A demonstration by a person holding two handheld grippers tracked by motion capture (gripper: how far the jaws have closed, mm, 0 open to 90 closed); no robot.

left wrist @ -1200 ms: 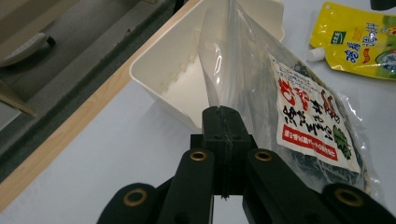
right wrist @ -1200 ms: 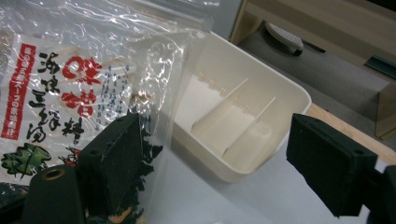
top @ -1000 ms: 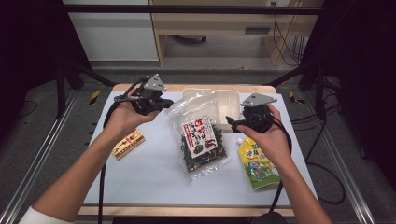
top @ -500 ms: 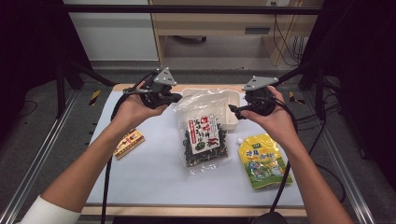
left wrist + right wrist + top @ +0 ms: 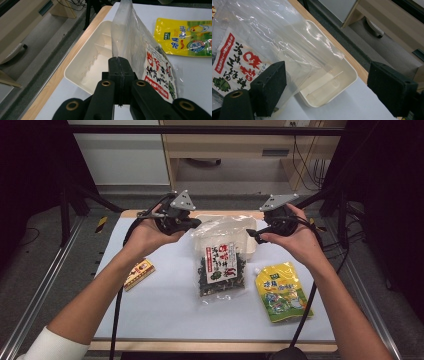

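Both tongs risen farther; left tongs [image 5: 119, 65] clamp seaweed bag [image 5: 222, 262] edge, right tongs [image 5: 332, 87] wide open.

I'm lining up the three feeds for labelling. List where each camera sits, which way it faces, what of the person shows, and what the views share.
High view: above the person's side, looking forward and down on the table; both forearms, the left tool and the right tool show.
Left gripper view: rides the left tool, looking along its shut jaws pinching the seaweed bag beside the white tray.
Right gripper view: rides the right tool, looking between its open jaws at the same bag and tray.
Shared: bag and tray appear in all three.
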